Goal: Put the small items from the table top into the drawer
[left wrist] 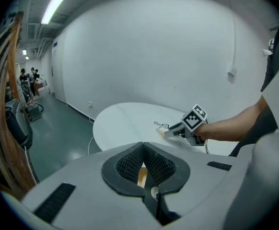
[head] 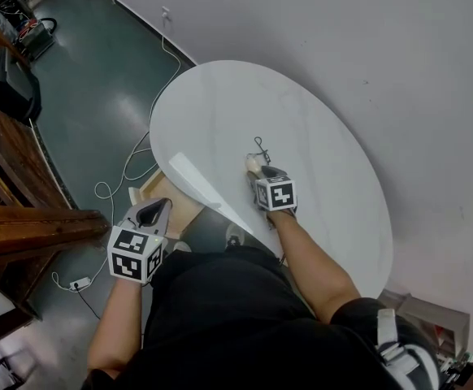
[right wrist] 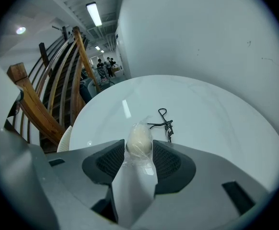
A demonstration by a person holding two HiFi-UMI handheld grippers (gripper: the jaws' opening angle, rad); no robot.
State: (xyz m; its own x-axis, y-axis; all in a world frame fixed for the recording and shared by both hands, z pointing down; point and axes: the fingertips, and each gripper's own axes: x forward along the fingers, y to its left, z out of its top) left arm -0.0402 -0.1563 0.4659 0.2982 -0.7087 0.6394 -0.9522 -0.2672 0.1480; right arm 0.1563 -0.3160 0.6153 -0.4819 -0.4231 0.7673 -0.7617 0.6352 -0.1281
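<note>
Wrapped cream egg-shaped item (right wrist: 139, 140), in clear plastic, lies on the white round table (head: 220, 112) near its middle, btw the jaw tips of the right gripper (right wrist: 138, 148). Those jaws are spread wide in a V, w/ the item just at the tips. No clamp visible, so it reads as released. In head view the item (head: 254, 162) shows at 12 o'clock of the right gripper (head: 261, 171), which points steeply down at the tabletop.

Black eyelash curler (right wrist: 164, 123) lies flat on the table at approx. 1 o'clock of the item in the right gripper view, just beside it but apart. In head view the curler (head: 261, 146) is at 12 o'clock of the item.

Light wooden drawer (head: 143, 193) stands pulled out under the table edge, at approx. 8 o'clock of the item in head view. The left gripper (head: 157, 210) hangs over it, off the tabletop. Left gripper view: its jaws (left wrist: 143, 145) are clenched, pads meeting at the tips w/ nothing gripped; a strip of wood shows through the gap lower down. That view also catches the right gripper (left wrist: 170, 131) at 2 o'clock

A white cable (head: 127, 165) trails over the grey-green floor at 9 o'clock of the table; dark wooden rails (head: 25, 218) run along the left edge
</note>
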